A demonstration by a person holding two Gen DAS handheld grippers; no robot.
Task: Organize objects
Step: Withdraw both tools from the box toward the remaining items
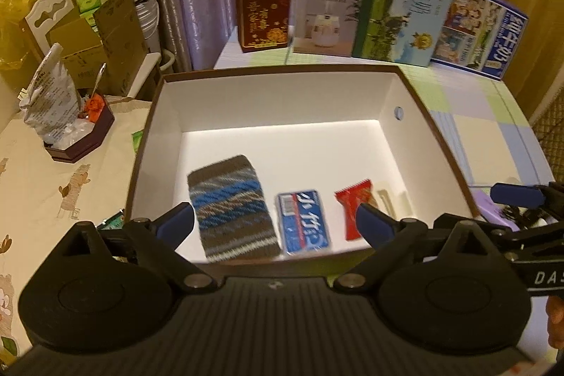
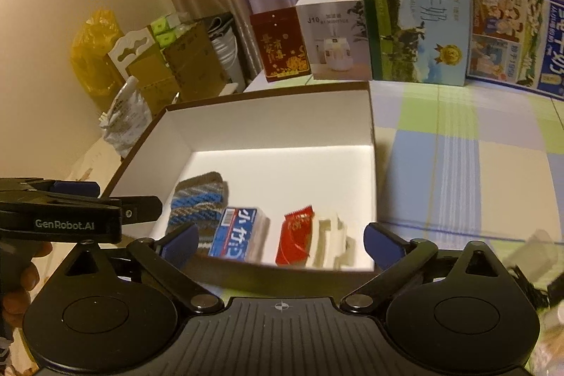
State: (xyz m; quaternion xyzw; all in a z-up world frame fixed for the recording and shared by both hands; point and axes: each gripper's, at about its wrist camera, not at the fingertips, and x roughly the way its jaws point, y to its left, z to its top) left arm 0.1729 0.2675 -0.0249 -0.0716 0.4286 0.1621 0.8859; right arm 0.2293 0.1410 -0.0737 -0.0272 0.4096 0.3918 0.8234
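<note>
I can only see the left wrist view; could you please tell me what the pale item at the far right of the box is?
Observer: From the right wrist view it is a white plastic clip-like piece, lying right beside the red snack packet.
Operator: Thank you. Is the right gripper holding anything?
Observer: No, the right gripper has its jaws wide apart and empty, near the box's front wall.
Operator: And what is printed on the side of my left gripper?
Observer: The right wrist view shows "GenRobot.AI" on the left gripper.
</note>
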